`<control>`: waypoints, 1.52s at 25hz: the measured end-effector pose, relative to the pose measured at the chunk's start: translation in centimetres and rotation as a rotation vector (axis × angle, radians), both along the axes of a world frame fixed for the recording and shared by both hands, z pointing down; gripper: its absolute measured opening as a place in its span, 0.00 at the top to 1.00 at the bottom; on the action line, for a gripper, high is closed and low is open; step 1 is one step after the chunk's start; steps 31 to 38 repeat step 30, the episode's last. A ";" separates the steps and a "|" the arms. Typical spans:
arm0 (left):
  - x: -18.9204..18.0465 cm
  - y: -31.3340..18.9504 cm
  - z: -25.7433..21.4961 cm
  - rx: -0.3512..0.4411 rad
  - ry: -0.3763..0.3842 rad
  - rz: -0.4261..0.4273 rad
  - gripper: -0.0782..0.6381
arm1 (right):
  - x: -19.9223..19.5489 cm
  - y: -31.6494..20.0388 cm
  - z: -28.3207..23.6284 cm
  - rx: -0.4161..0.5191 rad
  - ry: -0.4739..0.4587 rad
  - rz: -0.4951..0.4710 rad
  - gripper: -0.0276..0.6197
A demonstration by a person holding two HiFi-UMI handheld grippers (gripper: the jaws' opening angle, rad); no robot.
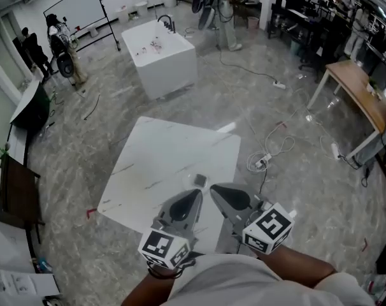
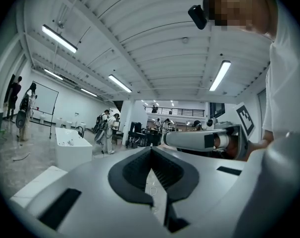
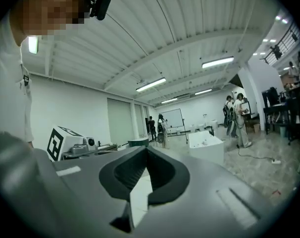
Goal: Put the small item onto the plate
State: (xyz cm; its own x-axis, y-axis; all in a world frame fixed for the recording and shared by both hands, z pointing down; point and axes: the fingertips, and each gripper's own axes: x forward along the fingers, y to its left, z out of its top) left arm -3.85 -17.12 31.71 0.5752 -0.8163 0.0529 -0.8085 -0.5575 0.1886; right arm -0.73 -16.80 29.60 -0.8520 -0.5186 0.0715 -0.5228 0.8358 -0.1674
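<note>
Both grippers are held close to my body over the near edge of the white marble table. My left gripper and right gripper point away from me, side by side, each with its jaws together and nothing between them. Just past their tips a small pale item lies on the table; its shape is too faint to tell. No plate shows in any view. In the left gripper view the left gripper points into the room, with the right gripper beside it. The right gripper view shows the right gripper likewise.
A white basin block stands on the floor beyond the table. A wooden desk is at the far right and cables lie on the floor to the table's right. Dark furniture stands at the left. People stand far back.
</note>
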 end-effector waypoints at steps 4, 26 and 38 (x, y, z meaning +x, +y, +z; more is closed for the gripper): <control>1.5 3.6 -4.6 0.093 -0.035 -0.028 0.88 | 2.1 4.4 -4.7 0.109 -0.011 -0.001 0.95; 7.4 8.0 -11.1 0.231 -0.087 -0.012 0.88 | 7.9 8.4 -9.1 0.198 -0.062 0.027 0.95; 7.8 7.8 -11.3 0.230 -0.092 -0.017 0.88 | 8.5 8.1 -9.5 0.207 -0.069 0.030 0.95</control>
